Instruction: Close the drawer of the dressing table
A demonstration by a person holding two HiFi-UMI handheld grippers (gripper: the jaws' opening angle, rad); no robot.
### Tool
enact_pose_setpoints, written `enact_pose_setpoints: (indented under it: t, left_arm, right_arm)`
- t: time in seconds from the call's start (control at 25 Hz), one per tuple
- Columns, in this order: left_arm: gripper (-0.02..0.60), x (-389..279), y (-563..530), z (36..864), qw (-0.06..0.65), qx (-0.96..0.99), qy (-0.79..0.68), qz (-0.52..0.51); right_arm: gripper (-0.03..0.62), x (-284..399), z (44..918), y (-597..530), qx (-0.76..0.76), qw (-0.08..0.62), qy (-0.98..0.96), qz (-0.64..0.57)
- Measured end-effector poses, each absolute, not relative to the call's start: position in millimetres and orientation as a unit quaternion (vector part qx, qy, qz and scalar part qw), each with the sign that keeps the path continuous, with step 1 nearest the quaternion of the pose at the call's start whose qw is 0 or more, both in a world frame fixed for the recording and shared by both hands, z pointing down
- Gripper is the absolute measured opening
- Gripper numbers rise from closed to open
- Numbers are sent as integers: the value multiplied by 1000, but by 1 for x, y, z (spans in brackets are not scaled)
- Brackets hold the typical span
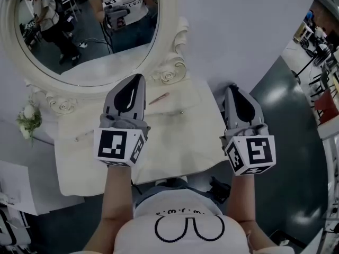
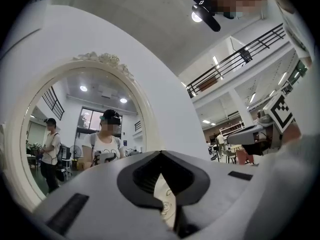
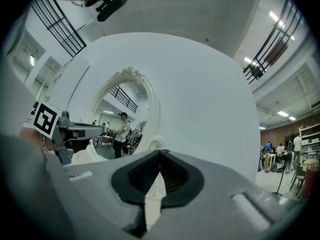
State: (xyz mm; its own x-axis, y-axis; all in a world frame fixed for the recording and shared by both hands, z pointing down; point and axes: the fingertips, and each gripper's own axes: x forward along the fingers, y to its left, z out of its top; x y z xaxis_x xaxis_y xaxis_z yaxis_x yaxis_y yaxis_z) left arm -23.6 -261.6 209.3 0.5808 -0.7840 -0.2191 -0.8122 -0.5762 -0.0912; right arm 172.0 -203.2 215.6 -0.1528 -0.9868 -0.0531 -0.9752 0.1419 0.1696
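A pale wall (image 1: pixel 238 30) fills the head view from 12 to 2 o'clock, and dark floor (image 1: pixel 291 115) curves down the 3 to 5 o'clock side. Against the wall stands the oval mirror (image 1: pixel 167 30) in its carved cream frame, at 11 o'clock. It reflects the person and a second person standing behind.

Below the mirror, at the middle of the view, is the white dressing table (image 1: pixel 175 142), its near edge toward the person at 6 o'clock. The drawer lies under that top. From this steep angle its front cannot be made out, so whether it stands open or closed cannot be told.

The person's white shirt (image 1: pixel 180 226) fills the 6 o'clock edge, with both forearms reaching up from it.

The left gripper (image 1: pixel 137 77) hangs over the table top just left of centre, pointing to 12 o'clock. Its jaws are pressed together at the tips with nothing between them. The right gripper (image 1: pixel 231 88) hangs at 3 o'clock over the table's right edge, well apart from the left. Its jaws are likewise closed and empty.

A small bunch of white flowers (image 1: pixel 29 120) sits at 9 o'clock. A thin pencil-like stick (image 1: pixel 159 98) lies on the top between the two grippers.
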Motion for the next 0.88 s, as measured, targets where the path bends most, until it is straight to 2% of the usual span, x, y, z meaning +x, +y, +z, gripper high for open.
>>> enact_pose_setpoints:
  t: [0.88]
  left_arm:
    - [-3, -32, -257, 211, 81, -883, 454, 83]
  right_arm:
    - [0, 162, 217, -199, 646, 40, -758, -82]
